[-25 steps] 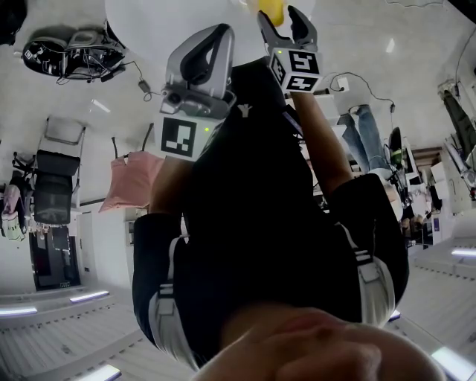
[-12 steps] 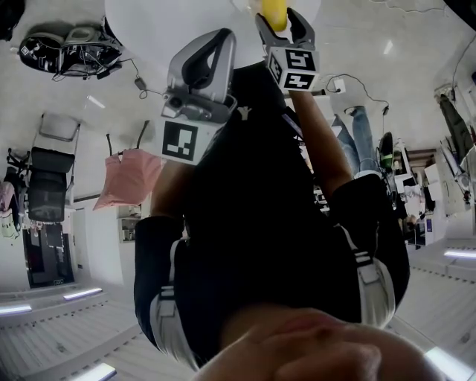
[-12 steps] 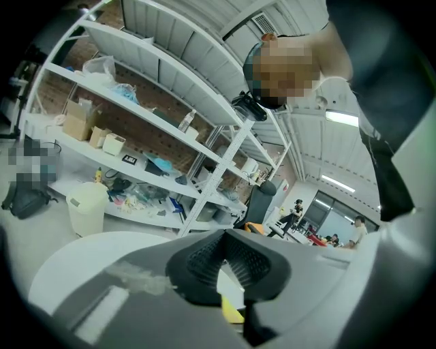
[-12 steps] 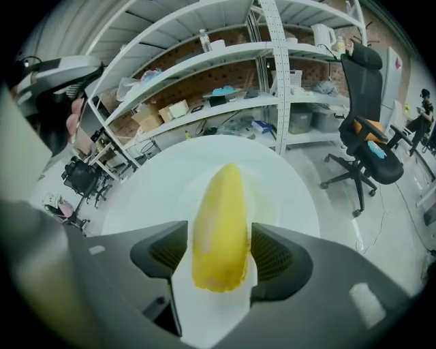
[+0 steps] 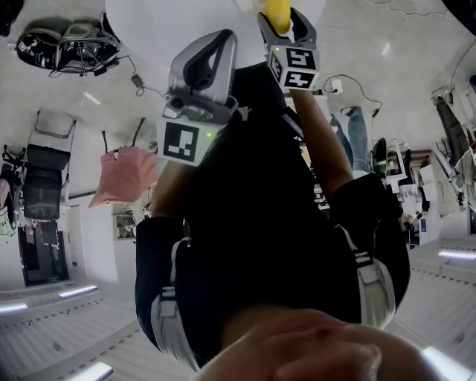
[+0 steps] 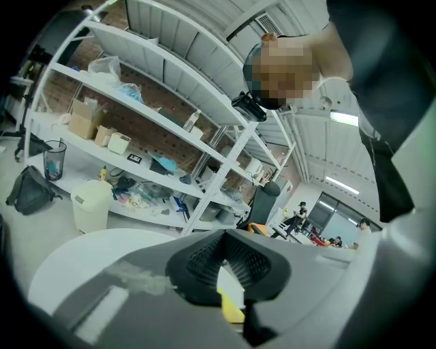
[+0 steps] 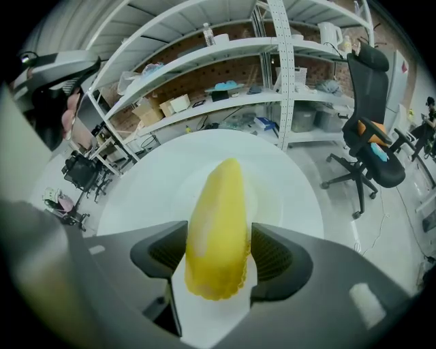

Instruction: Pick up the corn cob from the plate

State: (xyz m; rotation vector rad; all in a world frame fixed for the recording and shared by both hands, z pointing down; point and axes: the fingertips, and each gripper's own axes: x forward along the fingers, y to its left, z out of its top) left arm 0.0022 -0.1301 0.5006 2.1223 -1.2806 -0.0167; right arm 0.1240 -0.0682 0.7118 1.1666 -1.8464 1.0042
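Observation:
A yellow corn cob [image 7: 218, 232] sits between the two pads of my right gripper [image 7: 218, 253], which is shut on its thick end. The cob's tip points away over the white plate [image 7: 289, 187]. I cannot tell whether the cob still touches the plate. In the head view the right gripper [image 5: 287, 21] holds the cob [image 5: 279, 12] at the top edge. My left gripper [image 5: 201, 67] hangs beside it to the left, its jaws nearly together with nothing in them. In the left gripper view its pads [image 6: 199, 262] leave a thin slit showing a bit of the yellow cob [image 6: 232, 311].
The plate rests on a round white table [image 7: 133, 201]. White shelving [image 7: 225, 75] with boxes stands behind it, with a black office chair [image 7: 371, 123] to the right. A small bin [image 6: 88, 204] stands by the shelves. The person's dark torso [image 5: 260, 223] fills the middle of the head view.
The right gripper's jaws now sit around the cob, which earlier showed beyond their tips. The left gripper has hardly moved.

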